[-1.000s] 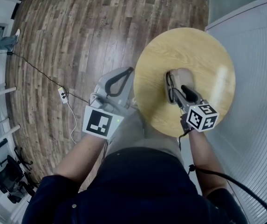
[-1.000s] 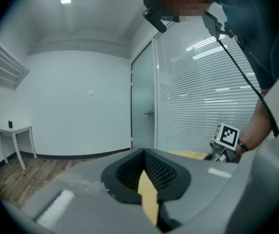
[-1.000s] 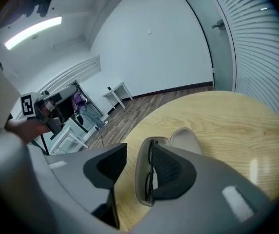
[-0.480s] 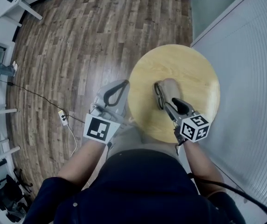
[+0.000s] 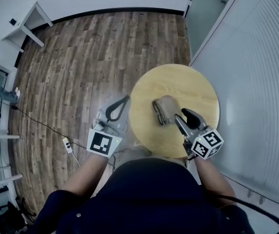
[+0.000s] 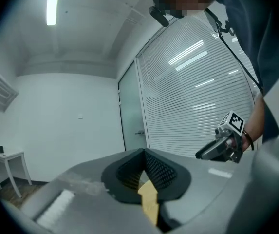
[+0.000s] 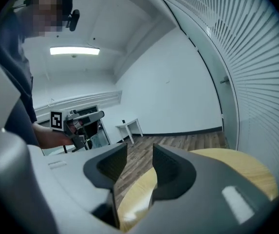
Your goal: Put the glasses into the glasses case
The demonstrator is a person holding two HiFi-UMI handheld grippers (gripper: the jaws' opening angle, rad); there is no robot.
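Position: the table [image 5: 178, 84] is round and wooden. The case [image 5: 167, 108] lies near its centre, with the dark-framed glasses [image 5: 156, 112] along the case's left side, touching it. The head view is too small to tell whether the glasses sit inside the case or against its rim.

Left gripper [image 5: 124, 101]: held over the floor [image 5: 81, 57], just off the table's left edge, apart from the case. Its own view shows the pads meeting at the tips [image 6: 142, 151]. Nothing is between them; only a strip of tabletop shows through the hollow behind. Judgement: it is parked out of the way and has no part in the work at present.

Right gripper [image 5: 184, 117]: over the table's near right part, pointing toward the case and near it, not touching. Its own view shows the jaws a narrow way apart [image 7: 139, 152]. Floor and table edge show through the gap and nothing is gripped. The other gripper [image 7: 76, 123] is visible opposite.

Assessment: neither tool is in contact with the task items. The right gripper, being nearer and parted, appears placed for any further handling. Completion cannot be confirmed from these views.
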